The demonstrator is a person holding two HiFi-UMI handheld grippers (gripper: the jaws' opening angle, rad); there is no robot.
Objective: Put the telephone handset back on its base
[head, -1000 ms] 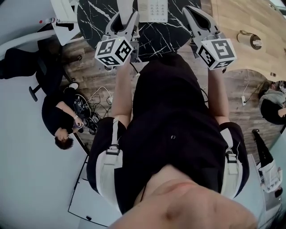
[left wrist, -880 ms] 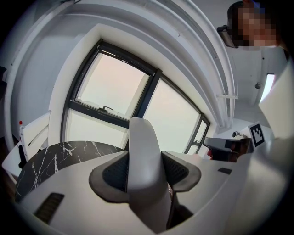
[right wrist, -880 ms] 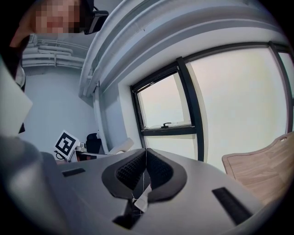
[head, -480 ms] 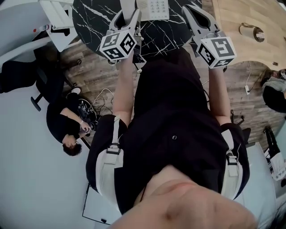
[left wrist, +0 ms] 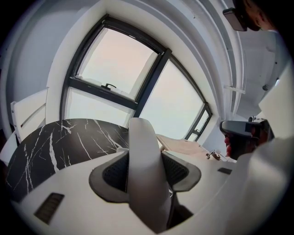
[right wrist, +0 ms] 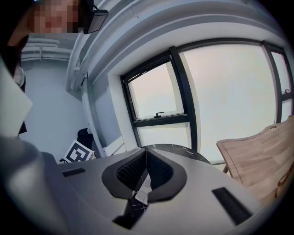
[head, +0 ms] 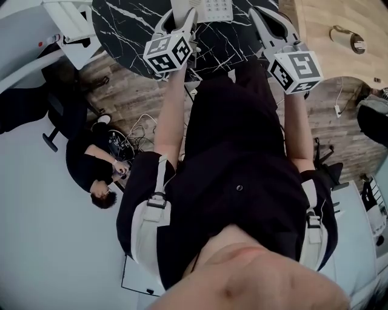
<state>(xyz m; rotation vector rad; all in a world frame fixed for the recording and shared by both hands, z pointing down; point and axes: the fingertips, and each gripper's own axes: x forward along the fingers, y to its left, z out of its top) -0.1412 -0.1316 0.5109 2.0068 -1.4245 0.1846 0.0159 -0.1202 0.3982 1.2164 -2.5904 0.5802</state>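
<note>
So the left claw [left wrist: 146,164] was clenched on the telephone handset [left wrist: 143,137]. In the left gripper view the white handset ran straight up between the two dark pads, both pressed against its sides, and it stuck out well past the claw's tips. Ahead of that claw and below it was the black marble table [left wrist: 55,147], with a big window [left wrist: 124,78] beyond it.

From the head view, the telephone base [head: 213,8], white with a keypad, sat on the table just ahead of the left claw and a bit to its right, roughly between the two claws. The handset wasn't on it, it was still in the claw's grip, off to the base's left.

The right claw [right wrist: 146,155] was clenched too, but on nothing: its pads met at the tips. Through the small gap lower down I could see a sliver of marble and something white, and I couldn't tell what that was. Off to that claw's right was a light wooden table [right wrist: 257,147].

Each claw's marker cube [head: 168,53] faced the head camera.
</note>
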